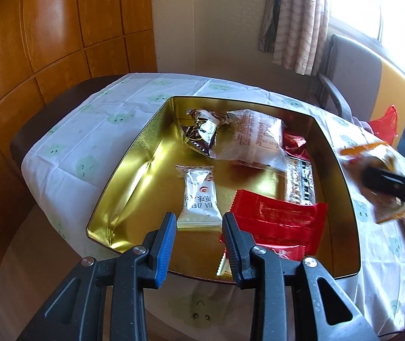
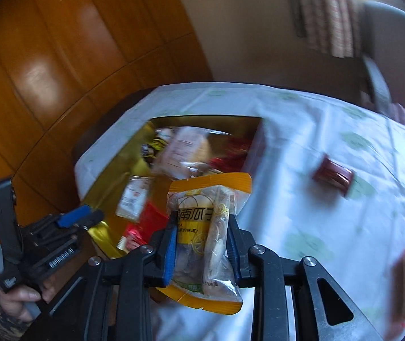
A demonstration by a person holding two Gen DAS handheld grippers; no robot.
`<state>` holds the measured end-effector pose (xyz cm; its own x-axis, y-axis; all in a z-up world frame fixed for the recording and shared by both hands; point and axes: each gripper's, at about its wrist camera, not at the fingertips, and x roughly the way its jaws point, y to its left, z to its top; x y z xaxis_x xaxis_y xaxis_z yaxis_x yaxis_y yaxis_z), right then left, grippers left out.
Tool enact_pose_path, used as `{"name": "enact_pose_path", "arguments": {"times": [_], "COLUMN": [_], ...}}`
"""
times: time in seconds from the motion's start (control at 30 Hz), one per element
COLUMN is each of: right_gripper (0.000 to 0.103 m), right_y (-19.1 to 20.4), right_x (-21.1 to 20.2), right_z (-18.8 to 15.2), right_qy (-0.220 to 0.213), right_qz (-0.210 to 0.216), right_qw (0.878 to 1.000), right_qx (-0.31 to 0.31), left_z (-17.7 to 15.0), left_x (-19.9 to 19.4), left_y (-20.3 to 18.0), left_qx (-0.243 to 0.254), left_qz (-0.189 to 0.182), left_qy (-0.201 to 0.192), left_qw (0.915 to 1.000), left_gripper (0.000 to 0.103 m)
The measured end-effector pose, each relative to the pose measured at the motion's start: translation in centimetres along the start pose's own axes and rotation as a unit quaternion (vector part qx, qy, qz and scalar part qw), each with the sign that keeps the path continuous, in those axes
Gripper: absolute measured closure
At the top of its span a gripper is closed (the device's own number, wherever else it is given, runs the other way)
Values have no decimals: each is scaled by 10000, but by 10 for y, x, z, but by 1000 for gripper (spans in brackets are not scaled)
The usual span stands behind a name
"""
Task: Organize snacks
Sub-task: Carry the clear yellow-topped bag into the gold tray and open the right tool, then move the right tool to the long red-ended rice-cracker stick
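Right hand-held gripper (image 2: 202, 244) closed on yellow-edged seed packet (image 2: 206, 227), packet held upright above tabletop (image 2: 302, 199), just beside right rim of gold tin (image 1: 342, 170). Left hand-held gripper (image 1: 199, 227) open, nothing between pads, over near edge of tin. Inside tin: white packet (image 1: 199, 196), red packet (image 1: 276, 221), silver-brown packet (image 1: 202, 130), clear bag (image 1: 256, 139). Small dark red snack (image 2: 333, 177) on tabletop, well apart from tin.
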<state>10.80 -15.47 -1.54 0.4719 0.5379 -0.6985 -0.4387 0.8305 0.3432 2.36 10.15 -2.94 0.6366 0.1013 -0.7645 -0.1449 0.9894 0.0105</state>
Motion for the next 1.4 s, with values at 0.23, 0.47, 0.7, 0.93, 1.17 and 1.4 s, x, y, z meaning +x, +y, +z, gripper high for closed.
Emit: {"name": "enact_pose_path", "arguments": {"times": [0.23,0.47,0.7,0.93,1.17,1.4], "right_gripper": [68,51,83,82,82,81], "right_y": [41,38,52,53,51,46], "right_x": [73,80,81,74,57,34], "right_z": [15,9,-3,-8,-15,-18], "right_qy": [478,475,553,472,308,50], "right_qz": [94,-63,-216,-245,-280,-365], "right_qw": [9977,9978,9945,9955,9967,9979], "right_qx": [-468,-459,-868,-791,-702,-539], "left_z": [-2,-5,-3,-3,-2,-3], "left_x": [6,11,7,0,-5,-10], "left_y": [4,4,2,-2,-7,-13], "left_qx": [-55,-63,-64,-6,53,144], "left_qz": [-20,-32,6,-22,-63,-108], "left_qy": [96,175,117,46,-4,-29], "left_qw": [9999,9998,9999,10000,10000,9998], "left_gripper": [69,69,69,69,69,69]}}
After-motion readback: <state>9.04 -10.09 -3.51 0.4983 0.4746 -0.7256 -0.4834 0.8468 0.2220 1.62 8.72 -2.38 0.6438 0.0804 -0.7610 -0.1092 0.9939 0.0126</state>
